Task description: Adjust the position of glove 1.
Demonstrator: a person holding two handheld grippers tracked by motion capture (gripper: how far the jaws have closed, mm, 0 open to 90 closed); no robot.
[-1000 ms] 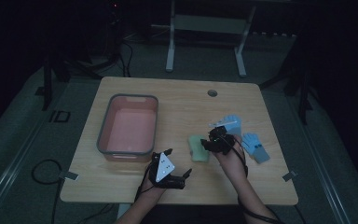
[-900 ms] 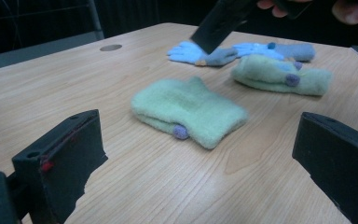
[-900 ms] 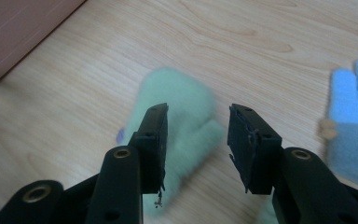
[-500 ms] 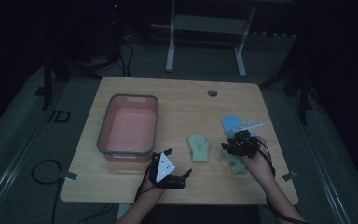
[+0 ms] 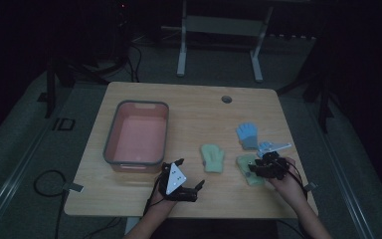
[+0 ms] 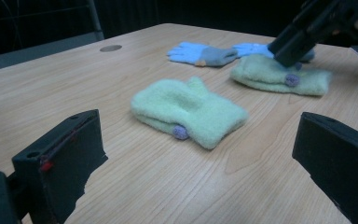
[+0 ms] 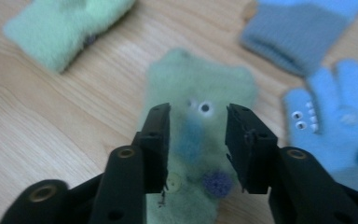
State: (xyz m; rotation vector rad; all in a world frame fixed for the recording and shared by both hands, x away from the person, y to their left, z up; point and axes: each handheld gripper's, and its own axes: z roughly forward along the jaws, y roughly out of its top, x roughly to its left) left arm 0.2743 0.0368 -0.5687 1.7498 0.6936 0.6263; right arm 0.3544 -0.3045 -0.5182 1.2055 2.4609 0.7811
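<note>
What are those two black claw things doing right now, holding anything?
Left gripper: open, holding nothing, resting low over the wooden table.
Right gripper: jaws partly open over a fuzzy green mitten with googly eyes, not yet clamped on it.

So the tub (image 5: 137, 133) sits on the left half of the table (image 5: 189, 107). Right of it, toward the near edge, lies one mitten (image 5: 212, 158), with a second mitten (image 5: 246, 167) just to its right. Two gloves (image 5: 247, 134) lie behind that second mitten, further from the person.
</note>
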